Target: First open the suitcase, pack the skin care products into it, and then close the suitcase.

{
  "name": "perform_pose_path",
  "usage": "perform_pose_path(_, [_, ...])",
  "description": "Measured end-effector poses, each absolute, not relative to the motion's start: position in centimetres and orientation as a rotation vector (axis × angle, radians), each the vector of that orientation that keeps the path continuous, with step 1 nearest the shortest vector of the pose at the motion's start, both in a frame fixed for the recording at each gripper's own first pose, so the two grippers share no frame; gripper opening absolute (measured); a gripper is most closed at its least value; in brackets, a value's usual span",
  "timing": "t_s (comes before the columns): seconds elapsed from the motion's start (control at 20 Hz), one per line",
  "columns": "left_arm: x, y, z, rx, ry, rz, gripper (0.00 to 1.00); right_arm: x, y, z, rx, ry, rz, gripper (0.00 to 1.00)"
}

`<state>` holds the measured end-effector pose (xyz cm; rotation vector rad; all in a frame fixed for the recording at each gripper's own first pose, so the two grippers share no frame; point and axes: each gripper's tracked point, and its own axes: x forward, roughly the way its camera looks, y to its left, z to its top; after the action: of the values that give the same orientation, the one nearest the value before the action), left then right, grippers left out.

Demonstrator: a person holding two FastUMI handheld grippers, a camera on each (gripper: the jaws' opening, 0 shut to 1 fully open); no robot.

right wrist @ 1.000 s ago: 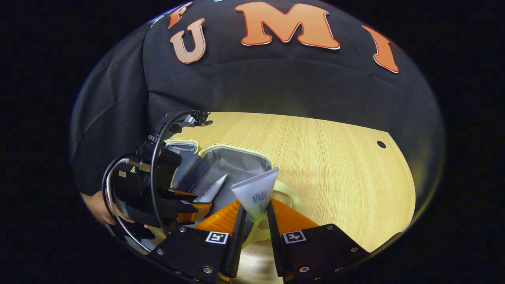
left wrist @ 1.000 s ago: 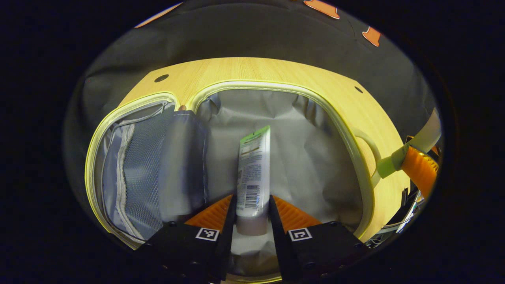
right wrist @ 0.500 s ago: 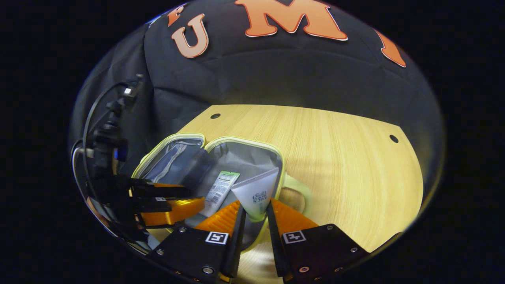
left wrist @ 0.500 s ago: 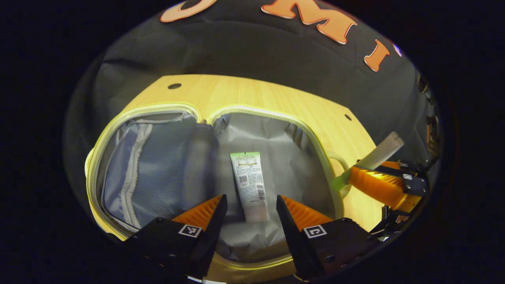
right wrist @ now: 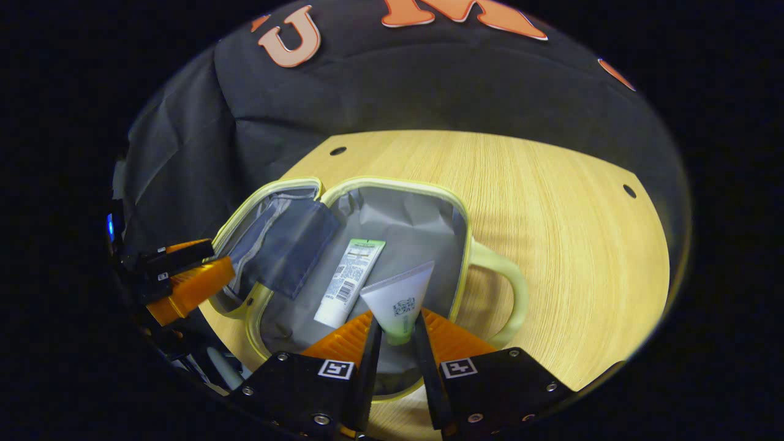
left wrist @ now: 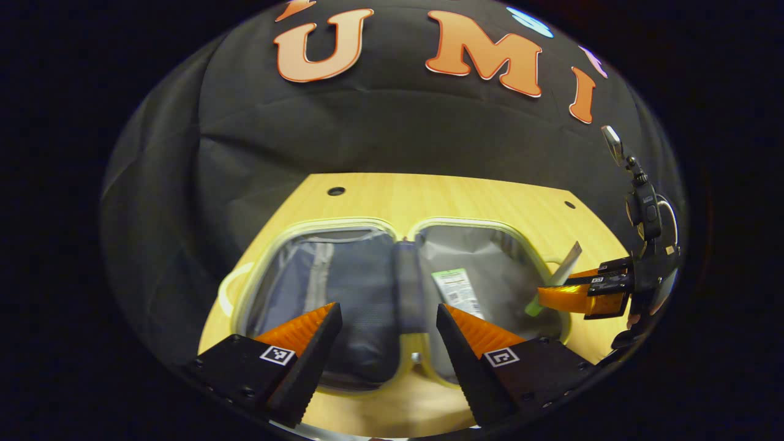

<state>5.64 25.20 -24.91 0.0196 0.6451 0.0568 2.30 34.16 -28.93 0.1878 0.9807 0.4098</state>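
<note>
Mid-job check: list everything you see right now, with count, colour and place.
Soft suitcase with pale yellow-green trim: 1, grey lining, open flat on the table.
White tube with green end and barcode: 1, lying in the suitcase's right half.
White tube with pale green cap: 1, held over the same half.
Wooden table: 1, light wood, under the suitcase.
Left gripper: 1, open, above the suitcase.
Right gripper: 1, shut on the green-capped tube.
</note>
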Motion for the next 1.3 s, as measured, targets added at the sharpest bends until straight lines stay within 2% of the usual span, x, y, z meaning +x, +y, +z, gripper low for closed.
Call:
perform_pose_path(0.15, [4.8, 28.7, -23.6, 0.077, 0.604, 0.137, 0.96, 2.9, 34.6, -28.8, 0.228, 0.988, 0.398, 0.45])
perform_pose_path(0.35, [3.8, 34.4, -23.3, 0.097, 0.571, 0.238, 0.94, 4.3, 34.6, -27.7, 0.281, 0.953, 0.372, 0.59])
perform_pose_path(0.6, [3.4, 38.2, -24.4, 0.091, 0.565, 0.316, 0.95, 5.4, 32.4, -24.0, 0.263, 0.813, 0.327, 0.72])
perform_pose_path(0.8, [3.5, 40.1, -25.6, 0.036, 0.580, 0.340, 0.94, 5.0, 27.4, -20.0, 0.169, 0.673, 0.219, 0.84])
perform_pose_path(1.15, [5.7, 44.0, -25.2, -0.068, 0.574, 0.385, 0.94, 3.9, 14.6, -12.5, 0.041, 0.458, -0.061, 0.88])
perform_pose_path(1.3, [6.6, 44.6, -26.2, -0.120, 0.616, 0.360, 0.94, 3.1, 9.9, -9.8, -0.003, 0.401, -0.154, 0.88])
